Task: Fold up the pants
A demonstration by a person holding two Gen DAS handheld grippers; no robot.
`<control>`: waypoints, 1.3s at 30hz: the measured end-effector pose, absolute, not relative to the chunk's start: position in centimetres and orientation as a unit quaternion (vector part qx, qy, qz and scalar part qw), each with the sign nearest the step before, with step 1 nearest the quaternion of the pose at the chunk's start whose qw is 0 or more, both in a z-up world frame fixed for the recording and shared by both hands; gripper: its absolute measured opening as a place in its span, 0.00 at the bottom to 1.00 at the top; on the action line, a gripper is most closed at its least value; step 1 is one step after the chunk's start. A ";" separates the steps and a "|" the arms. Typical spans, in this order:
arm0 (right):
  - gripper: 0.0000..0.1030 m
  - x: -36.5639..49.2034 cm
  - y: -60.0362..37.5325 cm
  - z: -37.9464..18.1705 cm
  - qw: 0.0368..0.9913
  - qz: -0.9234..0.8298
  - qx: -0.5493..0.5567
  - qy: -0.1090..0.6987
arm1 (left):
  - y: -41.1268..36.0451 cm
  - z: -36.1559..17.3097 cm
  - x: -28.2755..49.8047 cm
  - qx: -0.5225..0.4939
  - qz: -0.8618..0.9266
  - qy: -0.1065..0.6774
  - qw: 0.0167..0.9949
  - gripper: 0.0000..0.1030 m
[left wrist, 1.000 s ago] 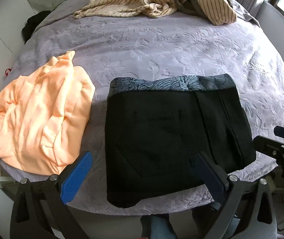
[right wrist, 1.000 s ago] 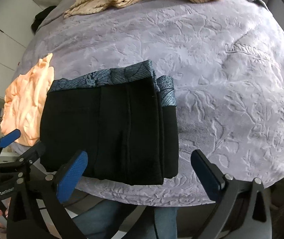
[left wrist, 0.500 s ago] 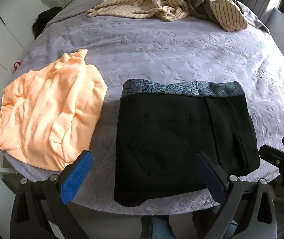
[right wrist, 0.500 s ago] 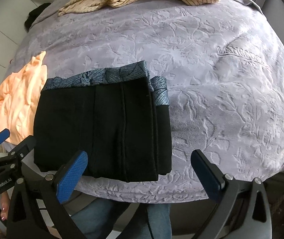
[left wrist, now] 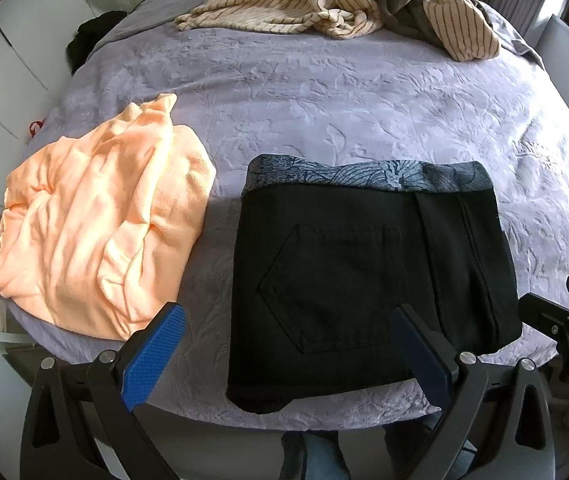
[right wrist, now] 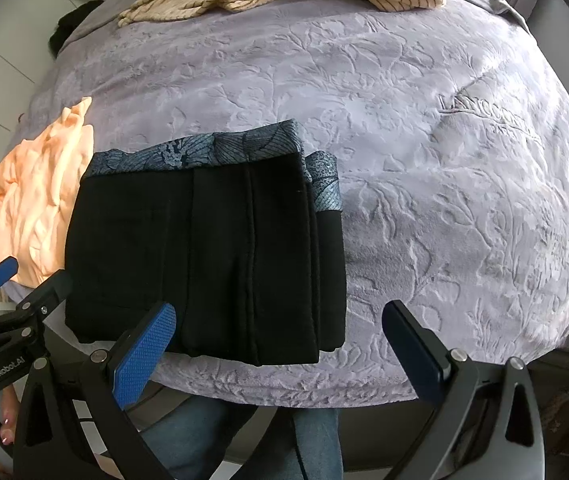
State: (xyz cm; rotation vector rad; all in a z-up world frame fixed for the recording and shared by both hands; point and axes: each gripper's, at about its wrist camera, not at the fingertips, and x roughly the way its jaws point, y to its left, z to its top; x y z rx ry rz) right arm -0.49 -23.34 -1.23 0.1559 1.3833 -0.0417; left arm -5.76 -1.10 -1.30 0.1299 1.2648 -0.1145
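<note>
Black pants (left wrist: 368,280) with a blue patterned waistband lie folded into a compact rectangle near the front edge of the bed; the right wrist view shows the same pants (right wrist: 212,256) with stacked layers along their right side. My left gripper (left wrist: 288,350) is open, held over the pants' near edge with nothing between its blue pads. My right gripper (right wrist: 280,346) is also open, hanging above the bed's front edge near the pants' right corner. Each gripper shows at the side of the other's view.
An orange garment (left wrist: 100,232) lies crumpled left of the pants. Striped beige clothes (left wrist: 324,0) are heaped at the far end of the lilac embossed bedspread (left wrist: 364,100). White cupboards stand at the left. A person's jeans-clad legs (right wrist: 212,432) are below the bed edge.
Both grippers have drawn back and upward from the pants, so more of the bed shows. The pants lie as they did.
</note>
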 end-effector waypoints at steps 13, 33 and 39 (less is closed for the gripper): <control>1.00 -0.6 -23.6 -1.4 0.766 -0.020 0.075 0.639 | -1.4 -1.4 -5.8 0.065 -0.056 0.592 0.801 1.00; 1.00 -0.5 -23.5 -1.5 0.766 -0.020 0.075 0.639 | -1.6 -1.4 -5.8 0.066 -0.056 0.592 0.802 1.00; 1.00 -0.5 -23.5 -1.5 0.765 -0.021 0.075 0.639 | -1.6 -1.3 -5.6 0.067 -0.060 0.591 0.802 1.00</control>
